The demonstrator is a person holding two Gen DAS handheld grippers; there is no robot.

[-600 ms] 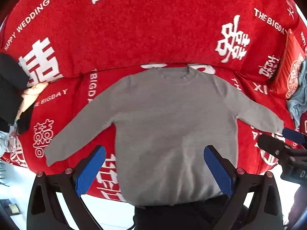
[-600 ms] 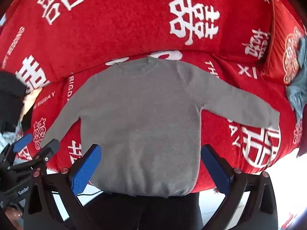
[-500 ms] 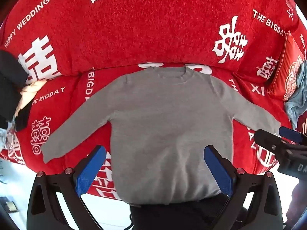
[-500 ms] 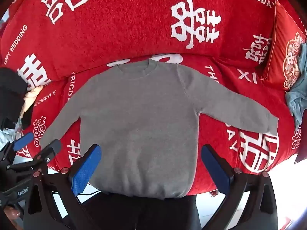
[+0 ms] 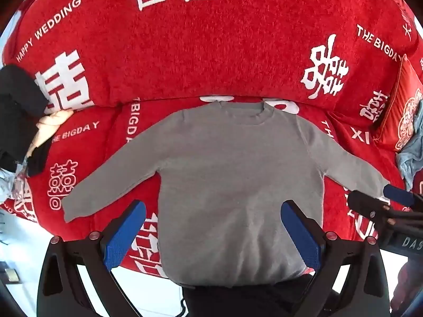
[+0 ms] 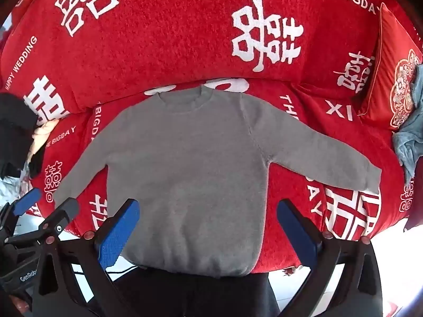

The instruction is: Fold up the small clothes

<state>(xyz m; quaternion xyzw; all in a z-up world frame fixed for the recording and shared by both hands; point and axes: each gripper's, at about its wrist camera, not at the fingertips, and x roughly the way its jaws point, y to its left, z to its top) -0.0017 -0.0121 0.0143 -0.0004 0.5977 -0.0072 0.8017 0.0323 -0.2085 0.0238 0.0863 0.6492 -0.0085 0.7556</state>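
A small grey sweater [image 5: 238, 185] lies flat, front up, on a red sofa seat, collar toward the backrest, both sleeves spread out to the sides. It also shows in the right wrist view [image 6: 185, 169]. My left gripper [image 5: 211, 232] is open and empty, held above the sweater's hem. My right gripper [image 6: 206, 232] is open and empty, also above the hem. The right gripper shows at the right edge of the left wrist view [image 5: 380, 206]; the left gripper shows at the left edge of the right wrist view [image 6: 47, 211].
The sofa has a red cover [image 5: 211, 52] with white characters. A red cushion [image 6: 391, 79] and a blue-grey cloth [image 6: 409, 137] lie at the right end. Dark and cream clothes [image 5: 23, 121] are piled at the left end. Pale floor [image 5: 26, 251] lies below the seat edge.
Both grippers have drawn back and up a little, so the sweater sits slightly higher and smaller in both views. The sweater has not moved. Both grippers stay open.
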